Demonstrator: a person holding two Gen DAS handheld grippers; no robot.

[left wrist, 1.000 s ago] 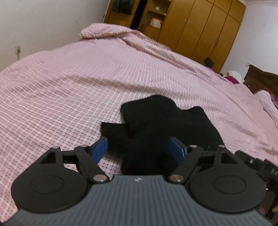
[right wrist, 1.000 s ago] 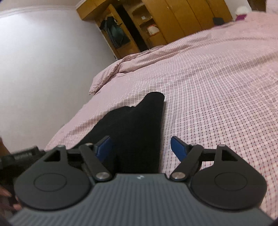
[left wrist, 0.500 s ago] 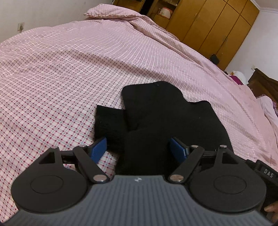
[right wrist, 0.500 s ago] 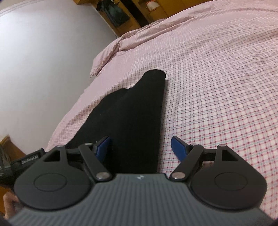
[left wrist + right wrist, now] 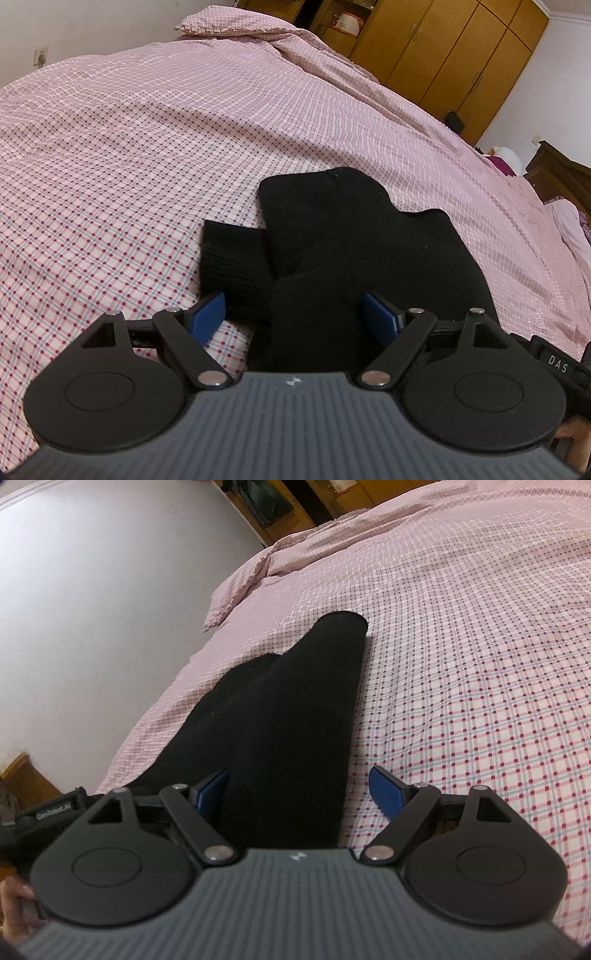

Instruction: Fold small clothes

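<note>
A black garment [image 5: 354,243] lies partly folded on the pink checked bedspread [image 5: 129,166], with a ribbed cuff [image 5: 229,258] sticking out to its left. My left gripper [image 5: 293,317] hovers open at the near edge, cloth between its blue pads but not pressed. In the right wrist view the same garment [image 5: 291,716] stretches away as a long dark strip. My right gripper [image 5: 300,792] straddles its near right edge with jaws opening. The left pad is over the cloth and the right pad over the bedspread [image 5: 480,686]; nothing is gripped.
Wooden wardrobes [image 5: 450,48] stand beyond the bed, and a pillow [image 5: 236,27] lies at its far end. A dark wooden bedstead [image 5: 565,177] is at the right. A white wall [image 5: 92,590] runs close along the bed's left side. The other gripper [image 5: 55,806] shows at the lower left.
Both cameras have dropped closer to the garment, which now fills more of each view. The right gripper has slid along the cloth and its pads stand slightly wider.
</note>
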